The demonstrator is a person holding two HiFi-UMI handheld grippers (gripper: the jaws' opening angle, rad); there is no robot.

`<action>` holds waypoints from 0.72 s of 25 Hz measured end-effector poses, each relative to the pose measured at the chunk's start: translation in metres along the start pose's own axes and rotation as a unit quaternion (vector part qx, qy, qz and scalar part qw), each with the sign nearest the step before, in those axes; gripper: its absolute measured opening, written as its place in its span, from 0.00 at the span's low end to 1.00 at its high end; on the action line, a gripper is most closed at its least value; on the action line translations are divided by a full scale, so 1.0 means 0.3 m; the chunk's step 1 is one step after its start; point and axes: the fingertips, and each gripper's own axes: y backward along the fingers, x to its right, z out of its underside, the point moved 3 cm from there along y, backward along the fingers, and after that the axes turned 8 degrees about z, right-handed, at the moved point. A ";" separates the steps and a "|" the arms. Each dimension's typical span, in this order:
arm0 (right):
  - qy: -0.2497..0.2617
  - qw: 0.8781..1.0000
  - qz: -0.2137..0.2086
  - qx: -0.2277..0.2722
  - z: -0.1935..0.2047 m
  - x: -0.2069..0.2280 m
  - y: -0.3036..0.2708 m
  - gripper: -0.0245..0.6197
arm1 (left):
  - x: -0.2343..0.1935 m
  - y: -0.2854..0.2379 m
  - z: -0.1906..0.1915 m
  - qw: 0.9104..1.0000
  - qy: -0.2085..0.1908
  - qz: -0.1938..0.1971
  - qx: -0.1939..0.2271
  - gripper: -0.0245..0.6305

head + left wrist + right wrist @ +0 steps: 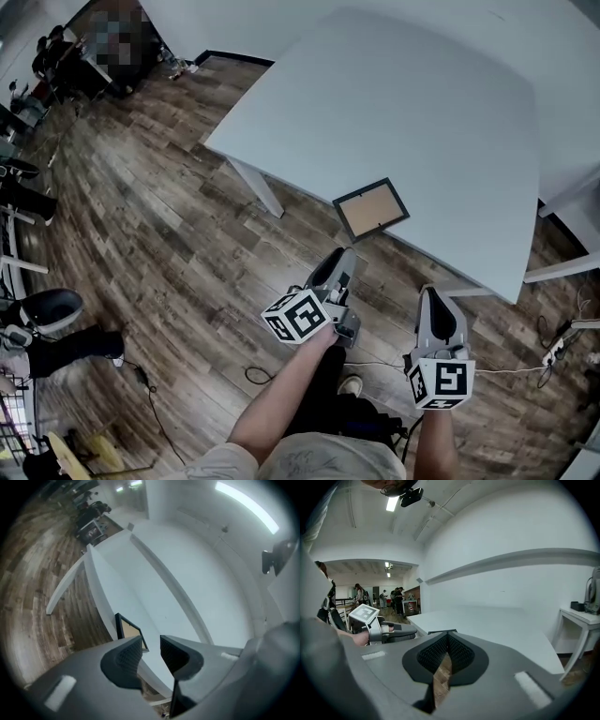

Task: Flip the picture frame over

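Approach step. Picture frame (370,208) lies untouched at the table (422,112) near edge. Left claw (150,651) narrowly parted, right claw (447,641) closed, both empty. Next: grip frame edge.

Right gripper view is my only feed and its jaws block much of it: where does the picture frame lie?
Observer: The picture frame lies flat by the front edge of the white table, brown panel up.
Operator: Is the left gripper on it?
Observer: No; the left gripper is short of it, jaws apart and empty.
Operator: Am I over the table?
Observer: No; the right gripper hangs over the wood floor, short of the table edge.
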 end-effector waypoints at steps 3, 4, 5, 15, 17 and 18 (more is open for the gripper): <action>-0.001 1.000 0.001 -0.009 0.031 0.001 -0.013 0.08 | -0.066 -0.015 0.030 0.998 0.054 0.007 0.014 0.23; -0.001 1.000 0.001 -0.013 0.040 0.000 -0.019 0.08 | -0.087 -0.023 0.042 0.997 0.073 0.010 0.017 0.24; -0.002 1.000 0.002 -0.016 0.049 -0.001 -0.025 0.08 | -0.103 -0.032 0.053 0.995 0.094 0.015 0.021 0.26; 0.003 0.999 0.002 -0.042 0.120 -0.013 -0.054 0.08 | -0.221 -0.119 0.089 0.985 0.160 0.038 0.044 0.30; 0.003 0.999 0.003 -0.045 0.124 -0.015 -0.060 0.08 | -0.231 -0.128 0.089 0.984 0.165 0.039 0.049 0.30; 0.004 0.999 0.003 -0.046 0.126 -0.016 -0.062 0.08 | -0.234 -0.133 0.091 0.984 0.168 0.040 0.049 0.30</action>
